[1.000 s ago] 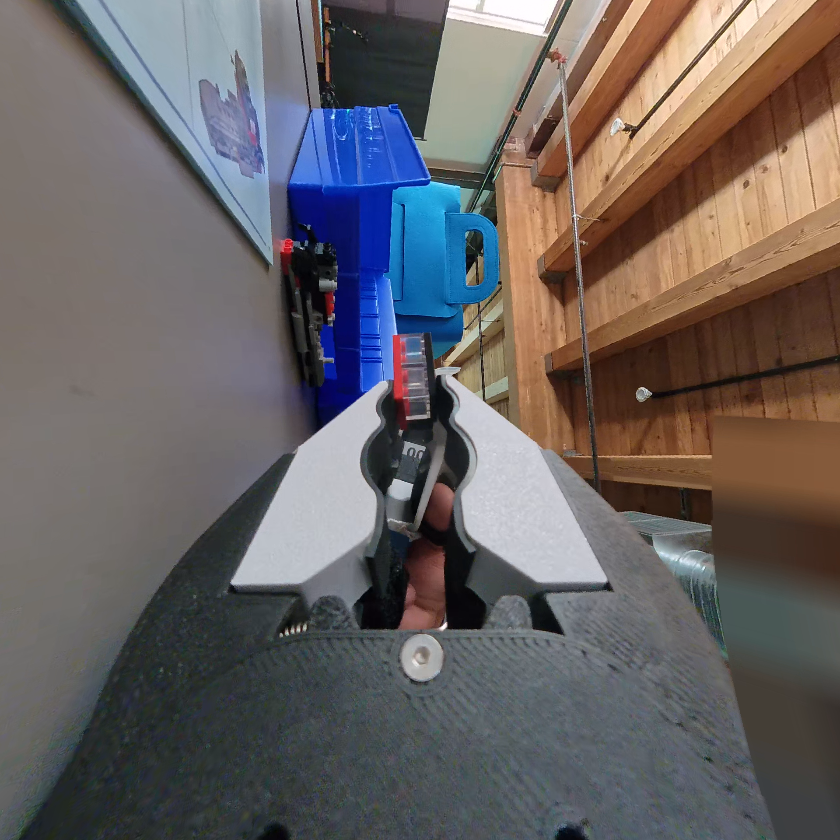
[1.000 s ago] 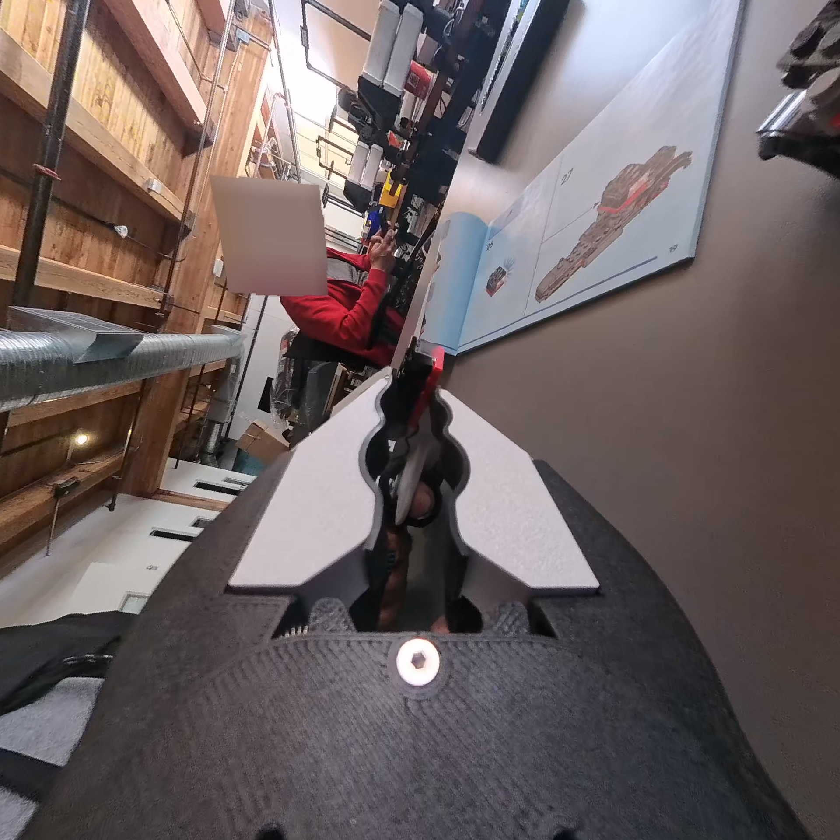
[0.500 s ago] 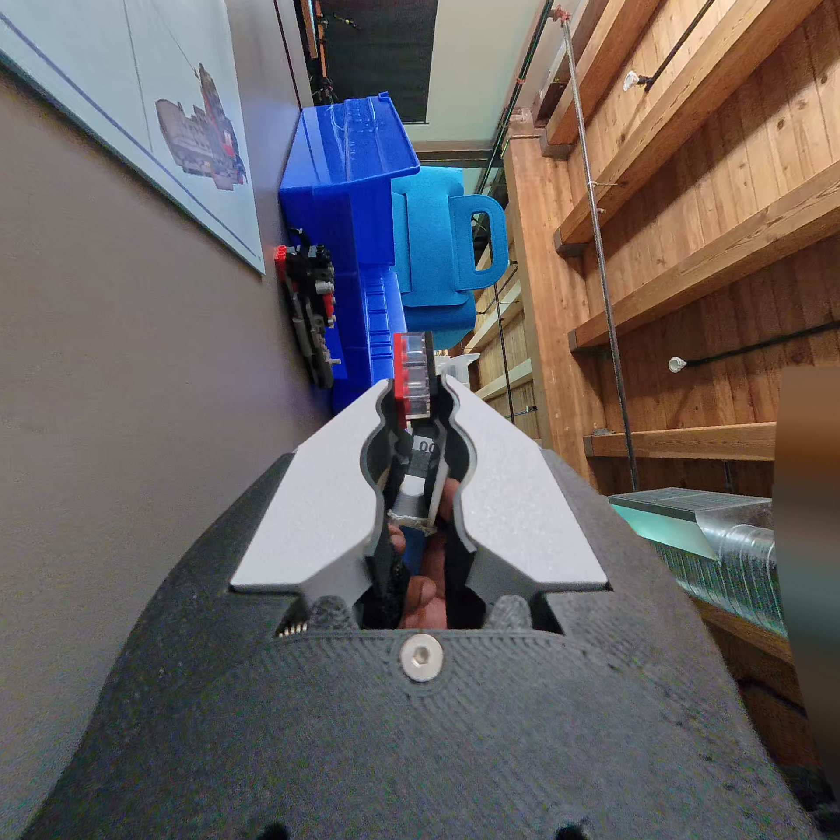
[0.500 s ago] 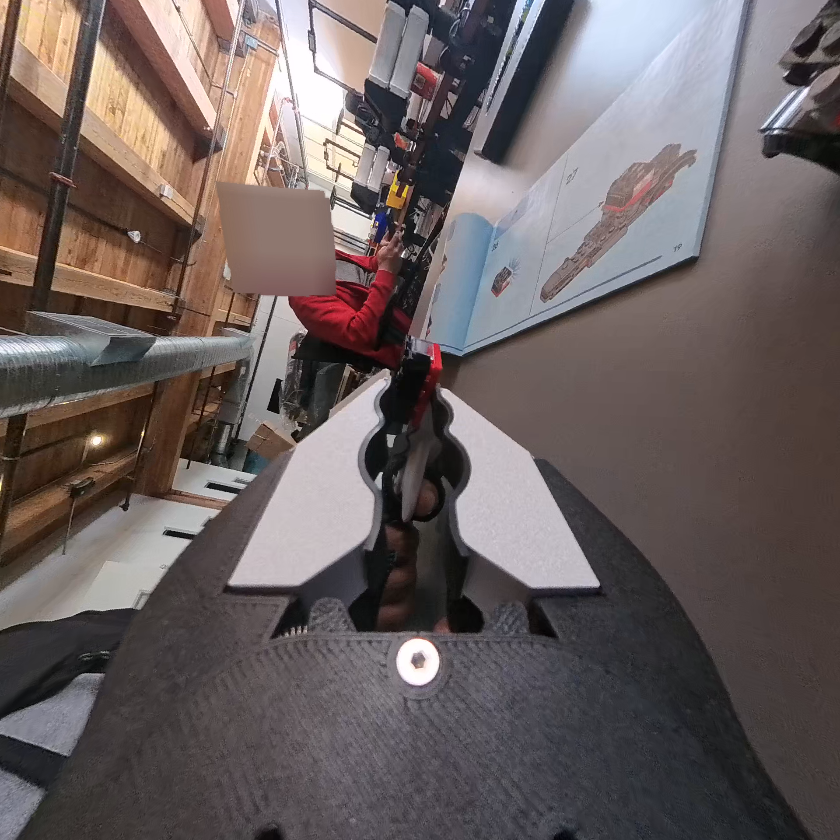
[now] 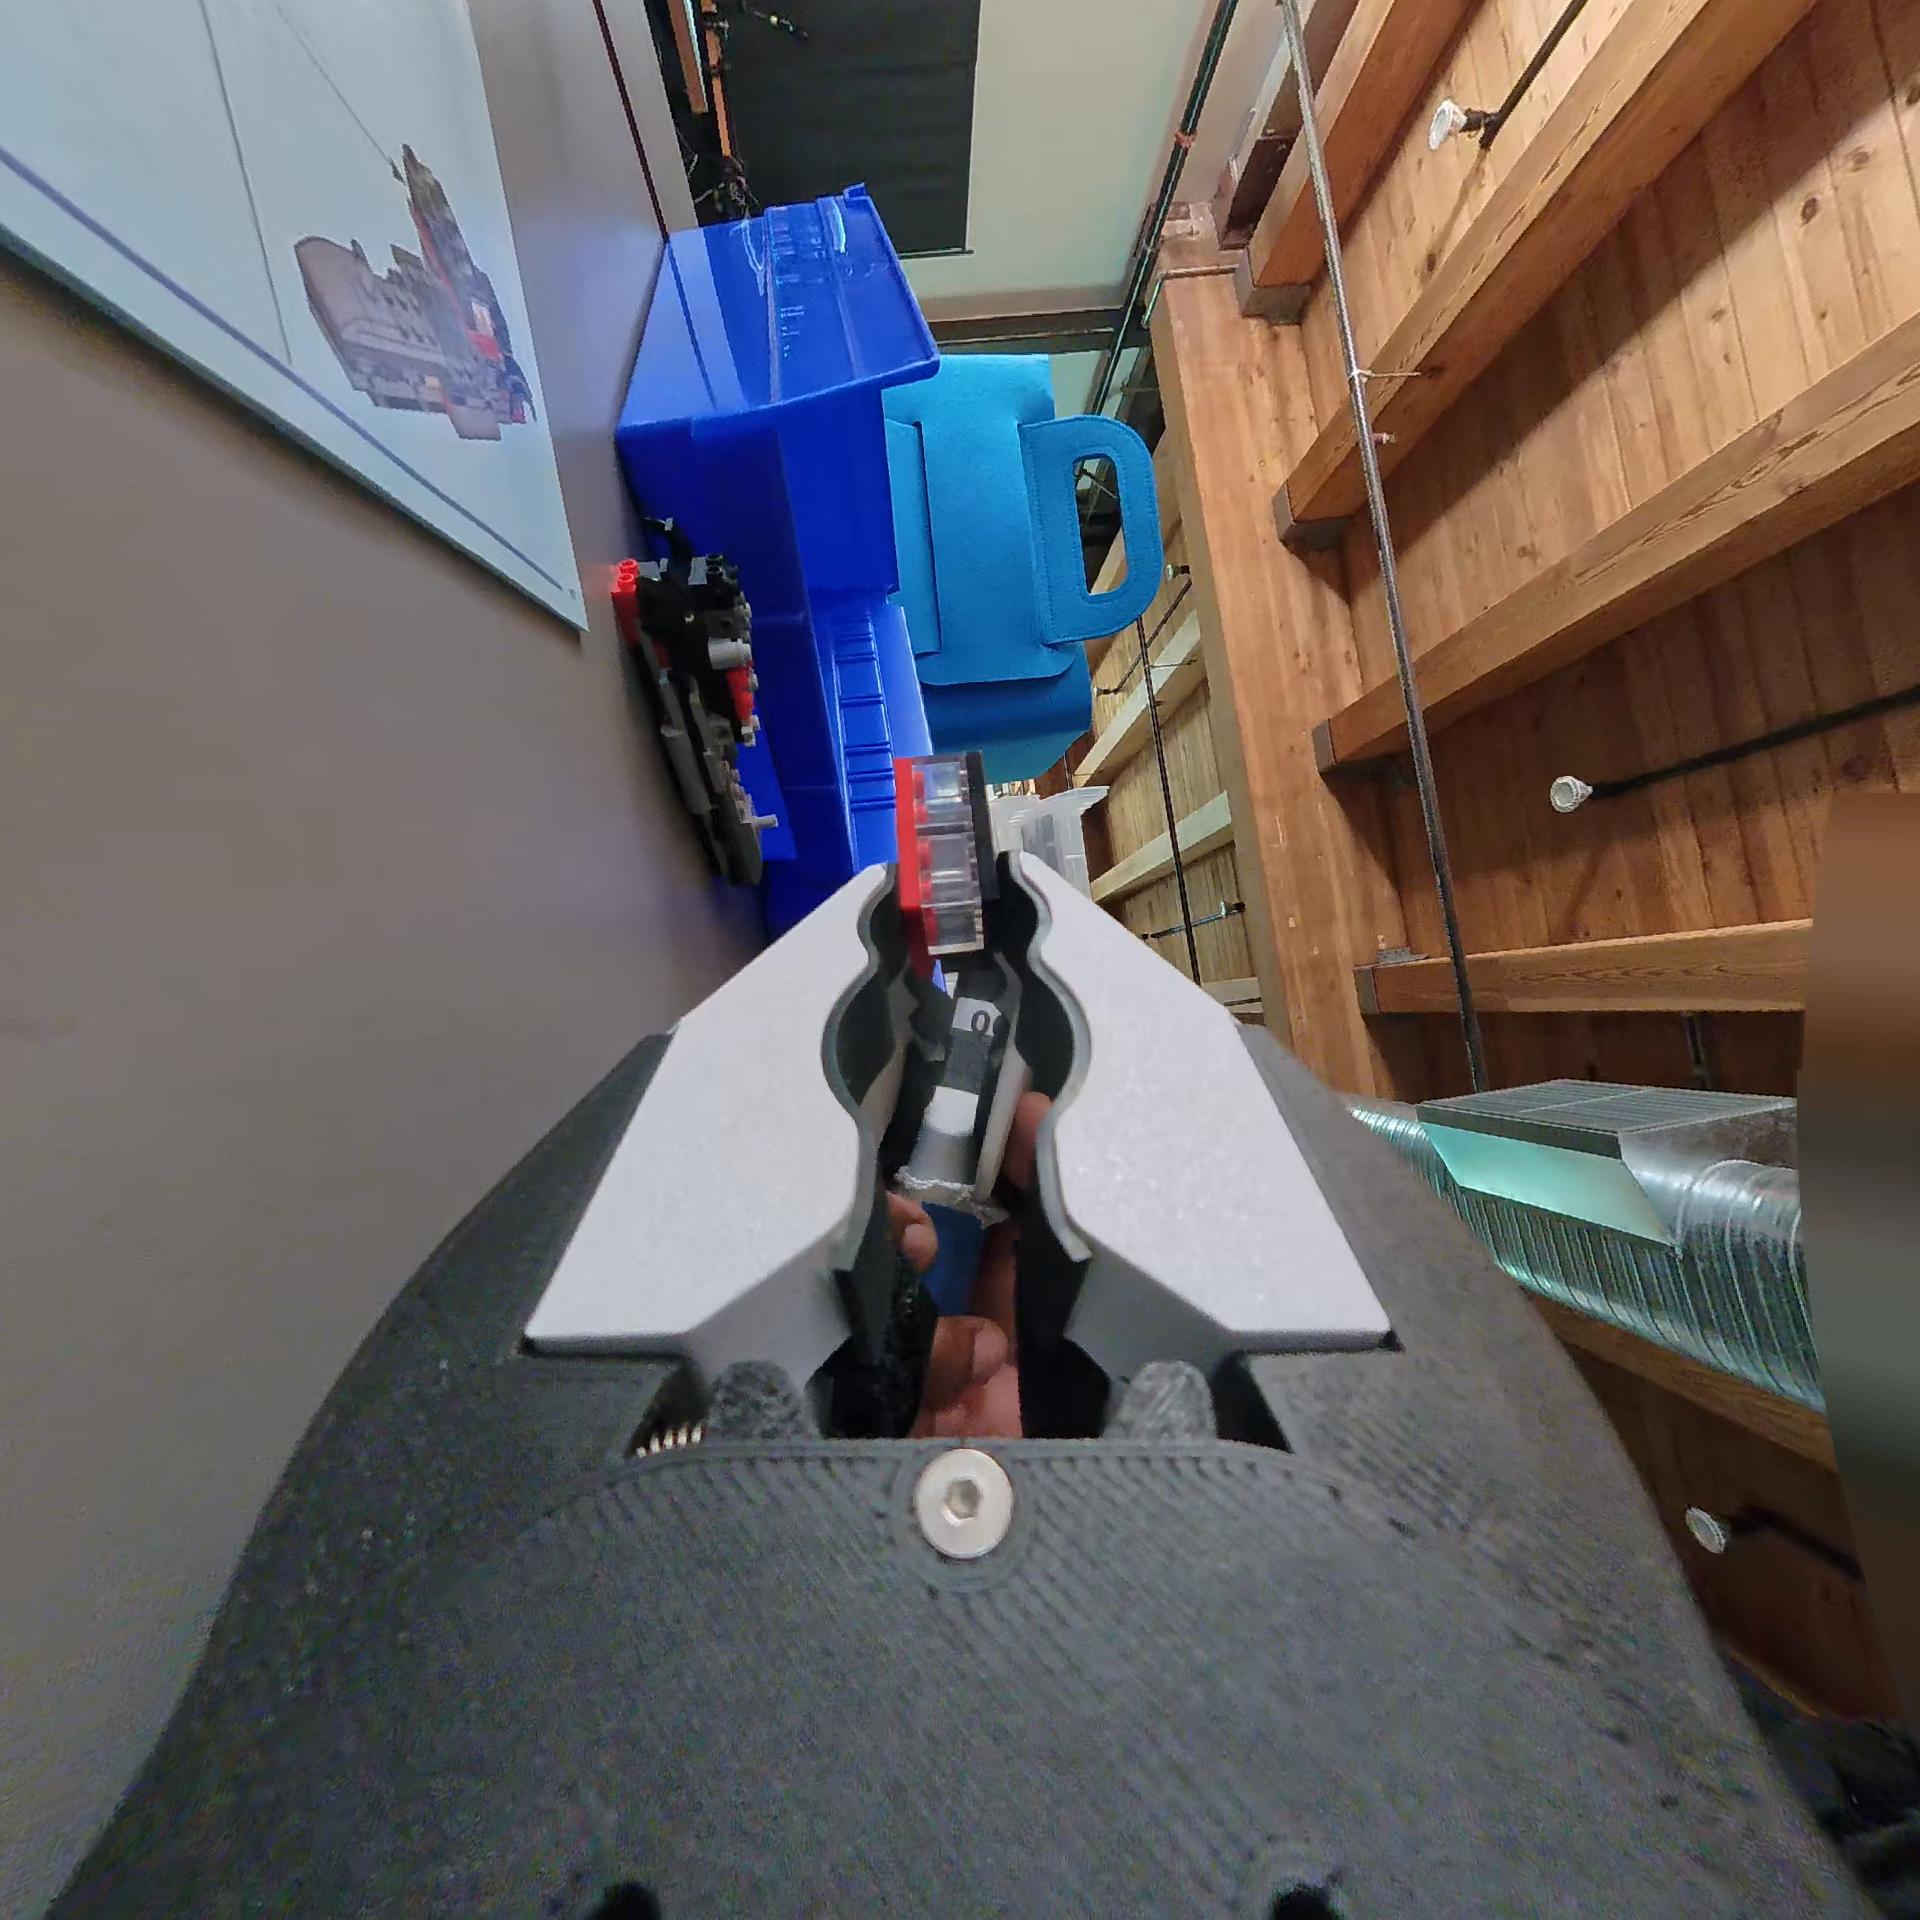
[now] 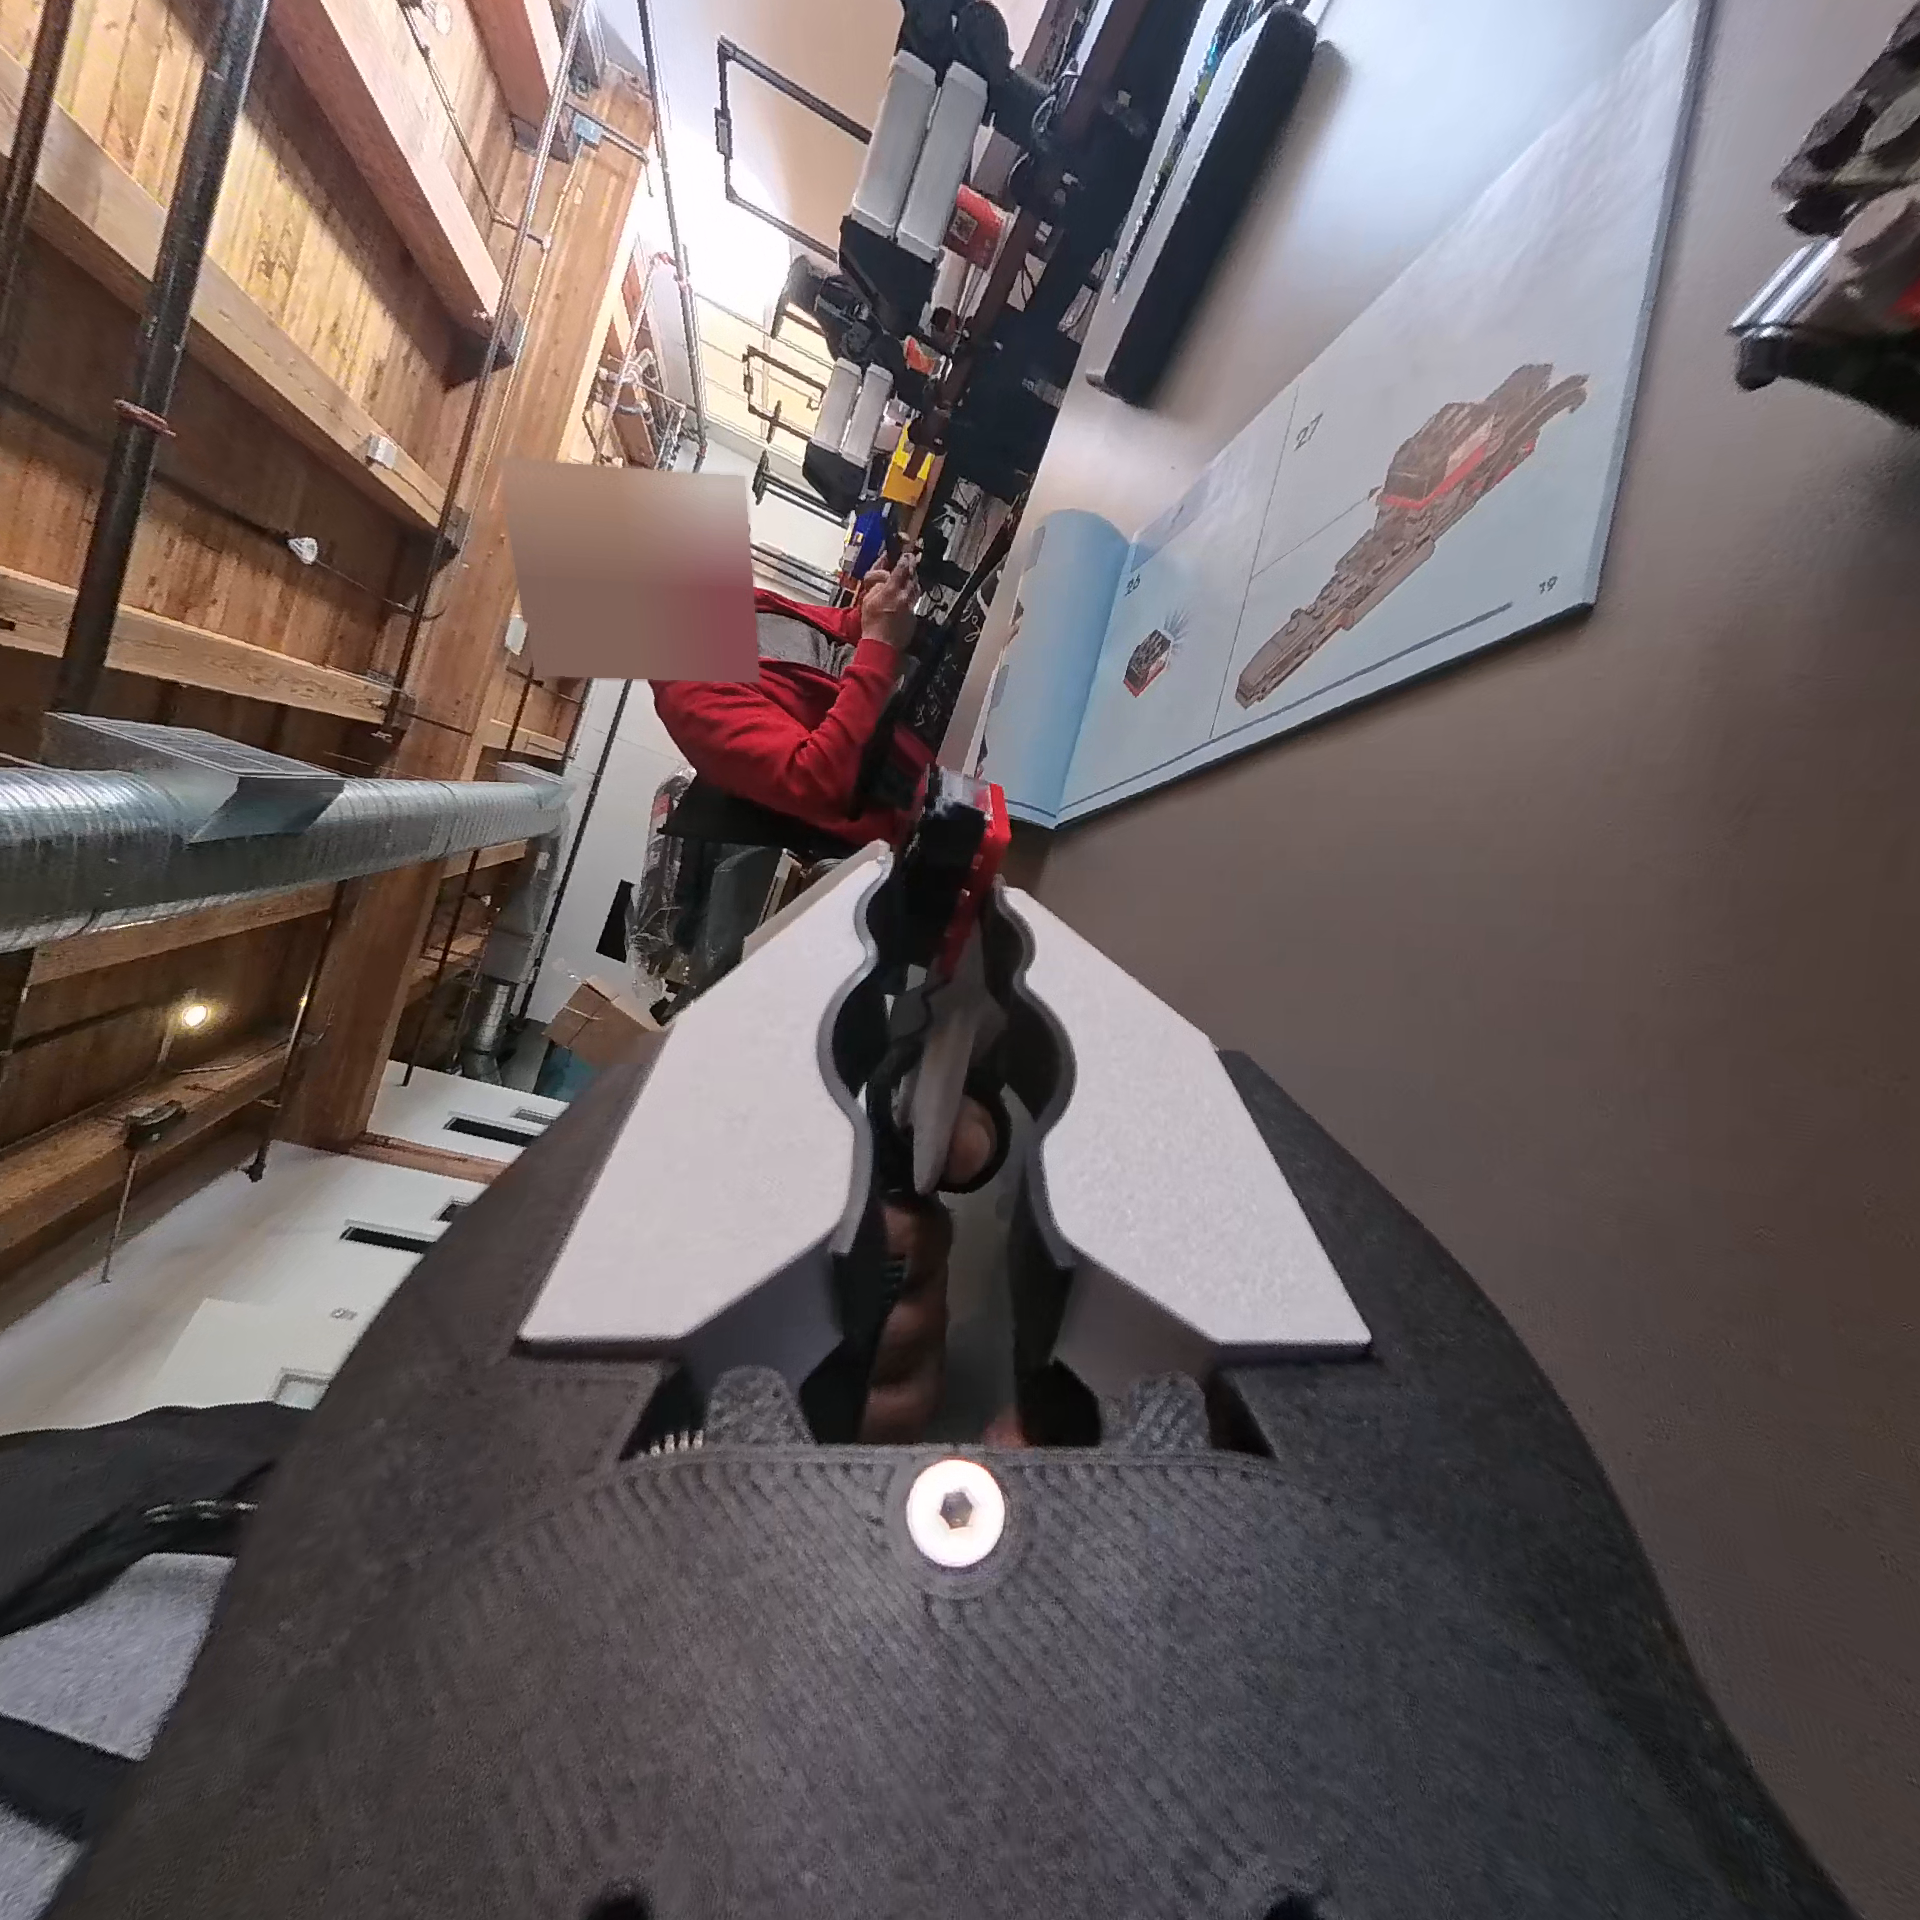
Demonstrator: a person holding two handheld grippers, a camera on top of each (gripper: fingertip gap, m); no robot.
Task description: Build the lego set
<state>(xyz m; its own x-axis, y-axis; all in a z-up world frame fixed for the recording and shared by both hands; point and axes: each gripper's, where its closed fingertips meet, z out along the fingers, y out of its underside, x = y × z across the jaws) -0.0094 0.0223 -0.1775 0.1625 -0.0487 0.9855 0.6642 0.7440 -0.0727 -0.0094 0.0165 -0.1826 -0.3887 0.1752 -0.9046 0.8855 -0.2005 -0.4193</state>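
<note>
Fingers [image 5: 1081, 997] of the left gripper [image 5: 948, 883] are drawn narrow on a small stack [image 5: 940, 857] of red, clear and black bricks, which projects past the tips at frame centre. Those of the right gripper [image 6: 940, 883] are likewise pinched on a black-and-red piece [image 6: 961, 847] at centre. Each part is gripped low, so that its upper end stays free; this probably leaves mating faces exposed for joining the two or for pressing either onto the model.

Left wrist view: the table [image 5: 260, 935] runs down the left of the frame, since the camera is rolled on its side. On it, at centre left, lies the part-built model [image 5: 701, 717] in black, grey and red, close against a blue bin [image 5: 779, 416]. The manual [image 5: 260, 260] fills the upper left, open, presumably for reference. A lighter blue bag [image 5: 997, 540] sits behind the bin.

Right wrist view: the table [image 6: 1558, 1143] occupies the right. This view alone shows the manual [image 6: 1351, 499] with both pages spread, at upper right, and a person in a red sleeve [image 6: 790, 727] at centre left. The model appears only as a blurred corner [image 6: 1849, 208] at the right edge, so its state is legible from the left view only. Neither view shows the other gripper.
</note>
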